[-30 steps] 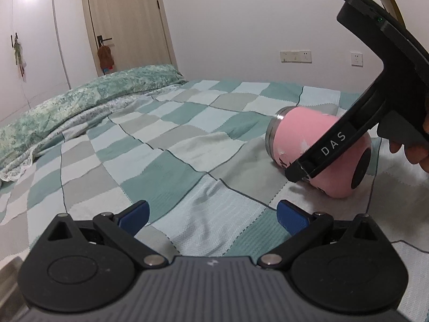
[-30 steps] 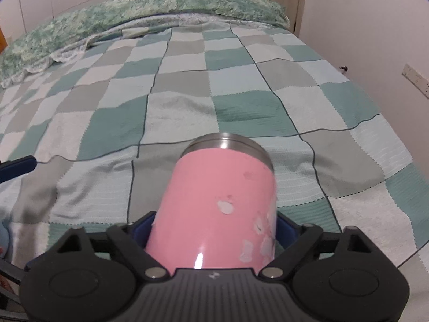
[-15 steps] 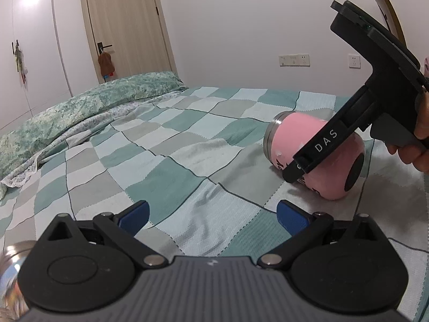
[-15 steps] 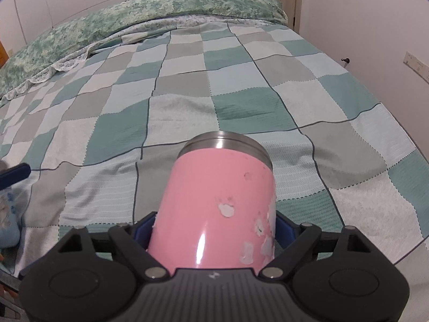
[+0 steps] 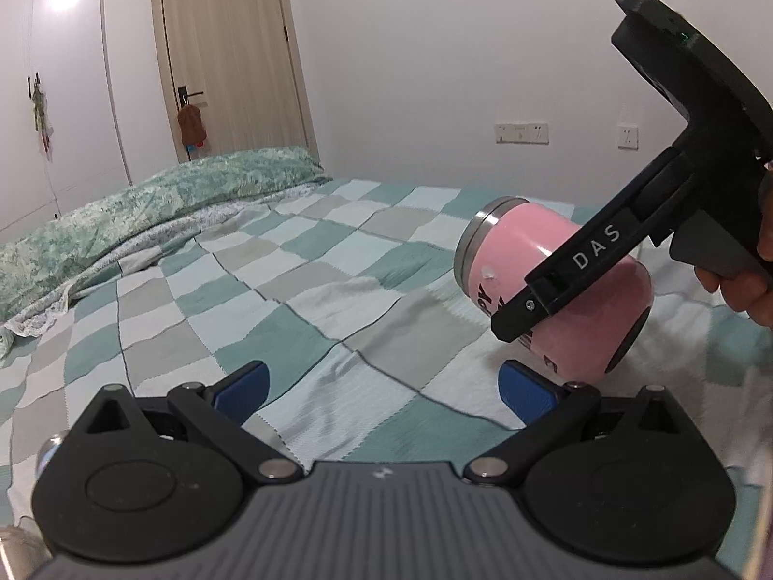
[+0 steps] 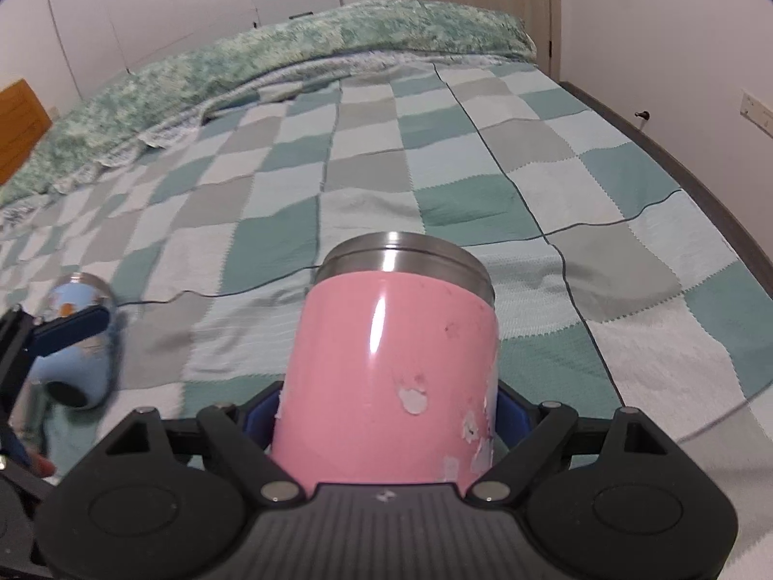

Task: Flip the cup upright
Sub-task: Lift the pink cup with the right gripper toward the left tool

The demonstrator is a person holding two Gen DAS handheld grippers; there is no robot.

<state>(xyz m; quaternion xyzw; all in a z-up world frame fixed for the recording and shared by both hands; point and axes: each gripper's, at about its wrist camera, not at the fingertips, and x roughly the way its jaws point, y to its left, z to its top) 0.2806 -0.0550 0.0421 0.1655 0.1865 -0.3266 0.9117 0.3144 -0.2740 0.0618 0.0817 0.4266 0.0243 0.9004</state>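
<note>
A pink cup with a steel rim is clamped between my right gripper's blue pads. In the left wrist view the pink cup hangs tilted above the checked bedspread, rim up and to the left, black base low and to the right. My right gripper is shut on it. My left gripper is open and empty, low over the bedspread, to the left of the pink cup.
A light blue cup lies on its side at the left, beside the left gripper's finger. A green quilt lies along the far side of the bed. A wall runs along the bed's right edge.
My right gripper has lifted the pink cup off the bedspread and tilted its rim upward. My left gripper has drawn back a little, and the blue cup has come into the right wrist view.
</note>
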